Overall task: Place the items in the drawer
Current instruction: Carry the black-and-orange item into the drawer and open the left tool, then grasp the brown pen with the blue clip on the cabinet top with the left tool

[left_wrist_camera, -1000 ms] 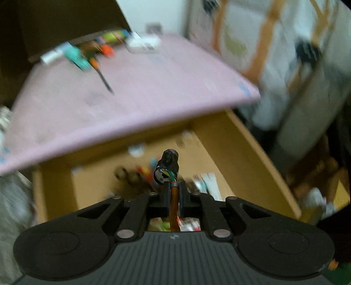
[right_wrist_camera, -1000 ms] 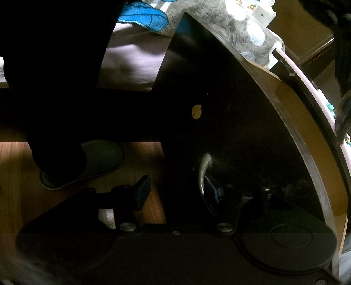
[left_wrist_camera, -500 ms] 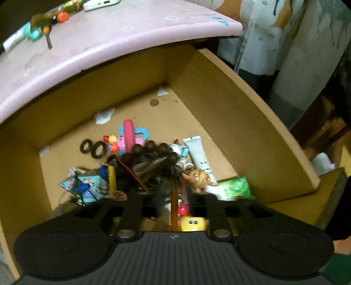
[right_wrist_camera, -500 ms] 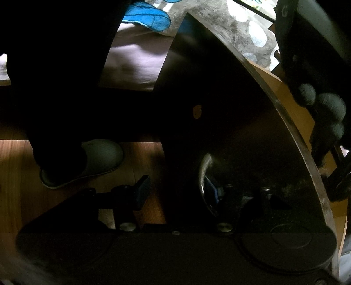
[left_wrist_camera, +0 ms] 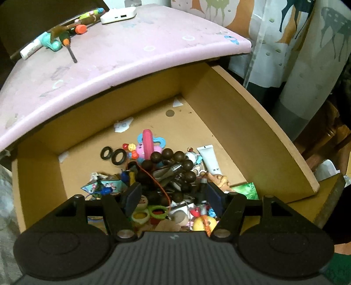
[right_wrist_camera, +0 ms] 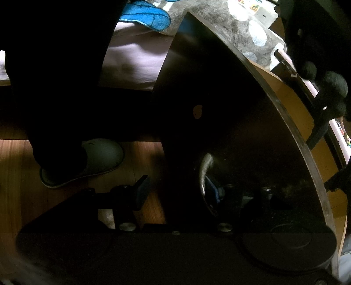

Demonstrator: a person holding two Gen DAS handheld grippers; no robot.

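Left gripper (left_wrist_camera: 173,194) jaws spread over drawer (left_wrist_camera: 252,122), bead string (left_wrist_camera: 169,166) lying released; right gripper (right_wrist_camera: 175,193) spread at handle (right_wrist_camera: 205,173). Next: fetch screwdriver (left_wrist_camera: 68,46).

- Drawer (left_wrist_camera: 252,122): 1, open.
- Black rubber rings (left_wrist_camera: 113,154): 2, side by side, at 10 o'clock from the bead pile.
- White tube (left_wrist_camera: 209,159): 1, at 3 o'clock from the pile.
- Brown bead string (left_wrist_camera: 169,163): 1; bead count not resolvable.
- Green packet (left_wrist_camera: 246,190): 1.
- White box on desk (left_wrist_camera: 118,15): 1.
- Drawer handle (right_wrist_camera: 204,173): 1.
- Slipper (right_wrist_camera: 87,162): 1, on the floor.
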